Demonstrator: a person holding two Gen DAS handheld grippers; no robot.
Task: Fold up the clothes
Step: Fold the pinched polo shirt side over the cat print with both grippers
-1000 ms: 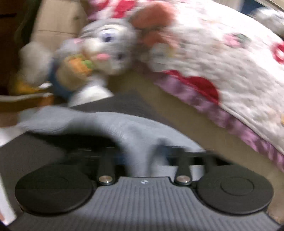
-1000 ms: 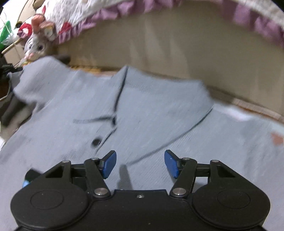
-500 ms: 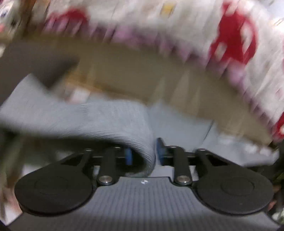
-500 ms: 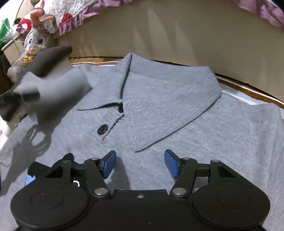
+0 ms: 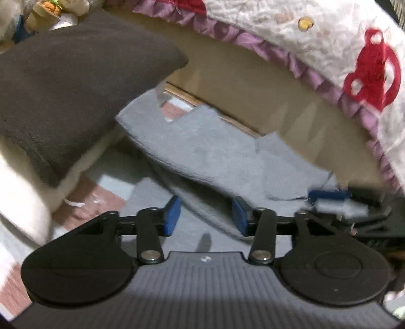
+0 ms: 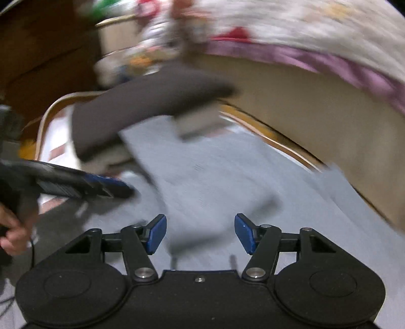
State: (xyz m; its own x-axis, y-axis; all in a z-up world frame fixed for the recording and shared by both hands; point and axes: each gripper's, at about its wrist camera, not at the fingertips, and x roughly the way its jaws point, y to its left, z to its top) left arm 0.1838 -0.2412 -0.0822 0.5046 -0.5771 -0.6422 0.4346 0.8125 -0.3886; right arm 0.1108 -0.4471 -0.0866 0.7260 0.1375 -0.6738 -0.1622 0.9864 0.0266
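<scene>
Beige bed frame (image 5: pixel 253 83) curves across the far side of both views, with a white quilt (image 5: pixel 329 45) printed in red and trimmed in purple ruffle draped over its top edge. Below it lies the grey knitted polo shirt (image 5: pixel 217 151), spread on a pink-and-white patterned sheet (image 5: pixel 101 200); one sleeve is folded across the body, running from far left toward near right in the left wrist view. A dark brown cushion (image 5: pixel 76 76) sits on the far left, overlapping the shirt's edge, and a stuffed toy (image 5: pixel 48 10) peeks in at the top left corner behind it.

The left gripper (image 5: pixel 206 219) hovers low over the shirt, its blue pads a modest gap apart and closing, with nothing pinched between them; the folded sleeve lies just beyond the tips. The right gripper (image 6: pixel 200 234) hangs above the shirt's body with its fingers spread wide and empty. Its view is heavily blurred. At its left edge the left gripper's blue tip reaches in over the fabric, and a person's hand (image 6: pixel 12 235) grips the handle
</scene>
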